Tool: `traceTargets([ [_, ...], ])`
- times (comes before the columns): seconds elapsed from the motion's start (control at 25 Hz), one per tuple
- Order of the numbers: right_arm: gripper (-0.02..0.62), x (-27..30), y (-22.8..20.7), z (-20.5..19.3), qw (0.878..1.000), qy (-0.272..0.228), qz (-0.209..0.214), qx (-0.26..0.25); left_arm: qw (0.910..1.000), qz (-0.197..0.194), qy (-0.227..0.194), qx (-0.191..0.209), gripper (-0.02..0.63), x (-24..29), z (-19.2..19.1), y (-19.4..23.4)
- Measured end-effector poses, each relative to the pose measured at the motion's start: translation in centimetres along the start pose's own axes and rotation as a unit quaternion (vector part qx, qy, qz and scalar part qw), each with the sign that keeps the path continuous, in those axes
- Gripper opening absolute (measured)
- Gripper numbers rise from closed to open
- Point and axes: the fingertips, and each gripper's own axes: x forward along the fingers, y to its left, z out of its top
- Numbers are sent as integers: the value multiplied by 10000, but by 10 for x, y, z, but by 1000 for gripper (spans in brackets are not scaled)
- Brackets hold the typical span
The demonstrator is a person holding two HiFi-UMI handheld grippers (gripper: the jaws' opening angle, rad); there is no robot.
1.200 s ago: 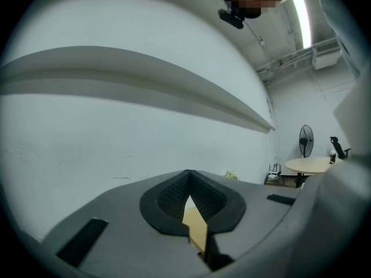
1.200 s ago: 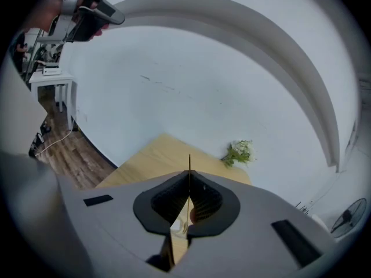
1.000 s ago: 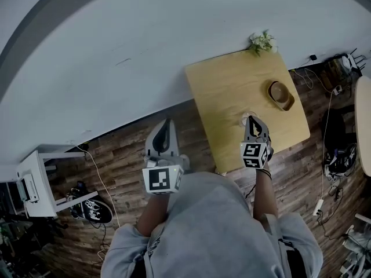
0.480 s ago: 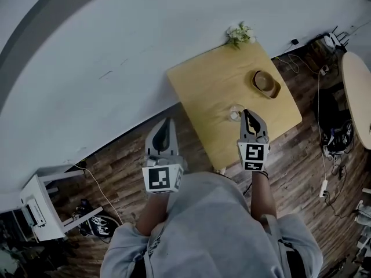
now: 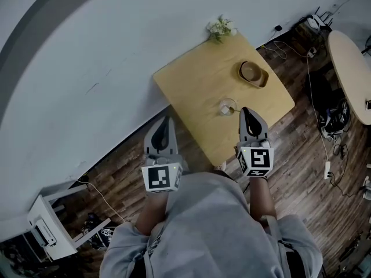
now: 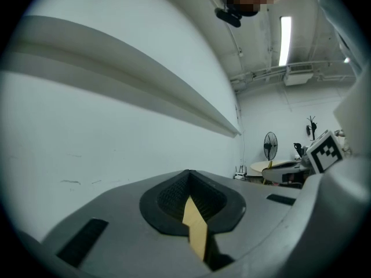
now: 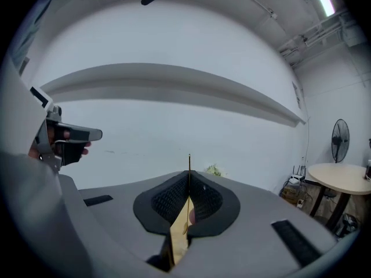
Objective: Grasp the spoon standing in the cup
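A glass cup (image 5: 226, 106) with the spoon in it stands on the wooden table (image 5: 191, 80), near the front edge. My right gripper (image 5: 247, 113) hovers just right of the cup, apart from it, with its jaws shut and empty. In the right gripper view the thin spoon handle (image 7: 189, 162) rises straight ahead, in line with the slit of the right gripper (image 7: 188, 177); the cup itself is hidden behind the jaws. My left gripper (image 5: 163, 131) is shut too, held over the floor left of the table; the left gripper (image 6: 189, 181) faces the white wall.
A wooden bowl (image 5: 253, 74) lies at the table's right side and a small plant (image 5: 219, 26) at its far corner. A white wall runs behind. A round table (image 5: 351, 68), cables and a white rack (image 5: 49, 230) stand on the plank floor.
The head view has swung: the table slid left and up in the picture. The cup, earlier at the right gripper's tip, now shows to its left. Both grippers stay shut.
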Motion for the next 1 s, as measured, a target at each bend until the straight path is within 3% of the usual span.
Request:
traceTargets([
  [0.36, 0, -27, -7, 29, 9975, -453, -251, 472, 9995, -286, -110, 36, 0, 12, 7, -11],
  [1.0, 0, -42, -13, 41, 9956, -618, -345, 611, 9984, -516, -207, 52, 0, 21, 15, -26],
])
